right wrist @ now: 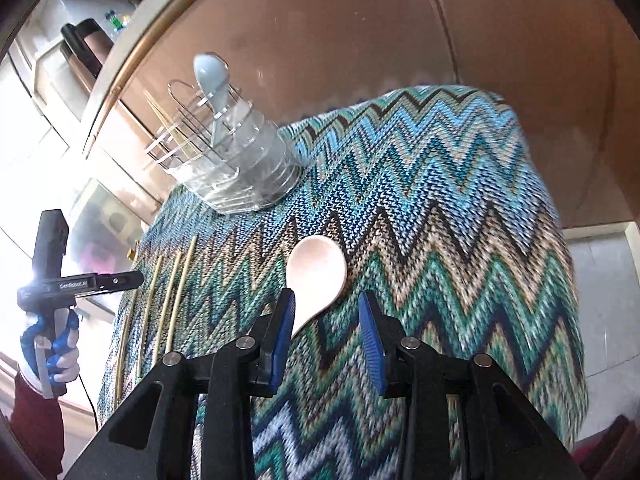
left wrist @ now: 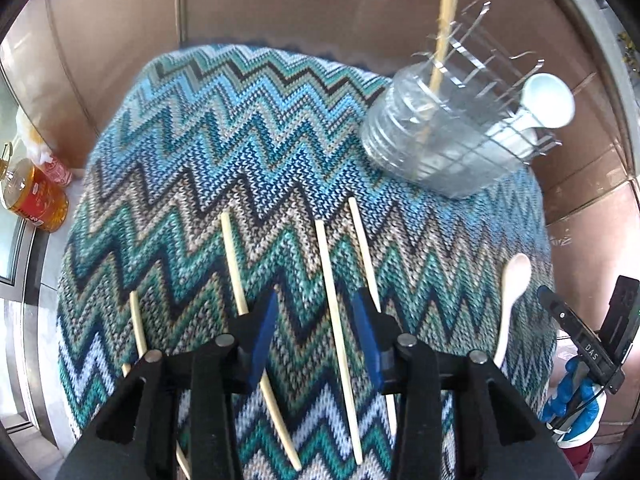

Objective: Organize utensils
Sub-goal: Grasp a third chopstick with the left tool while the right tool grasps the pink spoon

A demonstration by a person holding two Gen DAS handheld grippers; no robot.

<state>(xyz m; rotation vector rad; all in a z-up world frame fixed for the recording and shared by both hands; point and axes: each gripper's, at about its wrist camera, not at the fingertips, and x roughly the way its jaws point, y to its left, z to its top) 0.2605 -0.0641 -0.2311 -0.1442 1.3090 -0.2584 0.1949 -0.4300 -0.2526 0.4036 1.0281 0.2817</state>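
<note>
Left gripper [left wrist: 316, 336] was angled down over the table, which was covered with a zigzag-knit cloth in blue, teal and beige [left wrist: 224, 140]. Jaws were spread, pinching nothing; one pale wooden chopstick [left wrist: 338, 332] lay on the cloth in the gap between the blue pads, touching neither. Three more loose chopsticks lay roughly parallel alongside: one [left wrist: 234, 264] passing under the left pad, one [left wrist: 138, 322] further left, one [left wrist: 362, 244] running under the right pad.

Right gripper [right wrist: 326, 336] was pointed down at a cream-white plastic soup spoon [right wrist: 318, 276] lying bowl-up on the cloth. Jaws were apart, not pressing; the spoon's handle ran down close against the left blue pad, contact not clear.

At the far edge of the table stood a clear ribbed plastic container with a wire rack insert [left wrist: 436, 136]. It held two upright chopsticks [left wrist: 444, 28] and a white spoon [left wrist: 548, 100].

Blue-gloved hand [right wrist: 60, 344] was gripping the left tool's handle.
</note>
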